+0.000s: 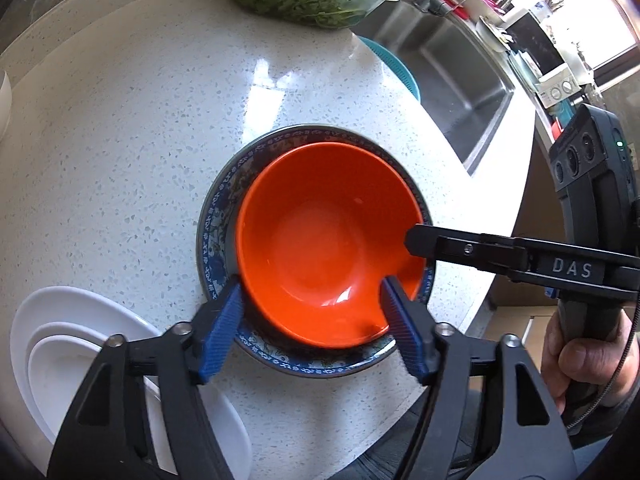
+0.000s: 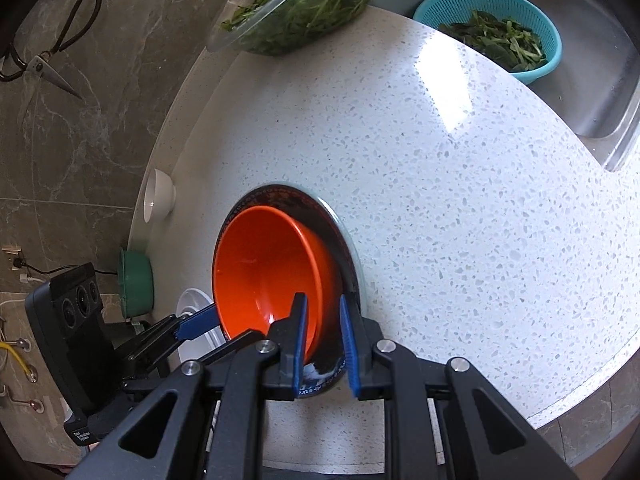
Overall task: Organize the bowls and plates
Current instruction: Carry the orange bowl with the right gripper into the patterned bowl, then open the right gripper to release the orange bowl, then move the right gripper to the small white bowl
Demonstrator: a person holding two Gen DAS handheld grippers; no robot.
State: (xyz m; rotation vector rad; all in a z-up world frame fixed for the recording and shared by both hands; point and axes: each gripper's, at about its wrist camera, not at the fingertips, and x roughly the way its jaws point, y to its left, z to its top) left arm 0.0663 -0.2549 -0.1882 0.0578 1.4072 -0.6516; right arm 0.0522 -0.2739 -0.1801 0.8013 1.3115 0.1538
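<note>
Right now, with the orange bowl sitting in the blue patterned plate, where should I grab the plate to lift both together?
Grip the blue patterned plate by its flat rim on its left side in the left wrist view. There the orange bowl sits off-centre, leaving the widest bare rim, and the plate lies flat, so slide the fingers in level from outside.

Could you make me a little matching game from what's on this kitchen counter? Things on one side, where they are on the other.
Things:
1. orange bowl
2. teal colander
3. scissors
4. white plates

Places:
A. on the dark stone surface beside the white counter
B. in the sink
C. stacked by the left gripper
D. inside the blue patterned bowl

Pairs: 1-D, 2-B, 3-A, 4-C
</note>
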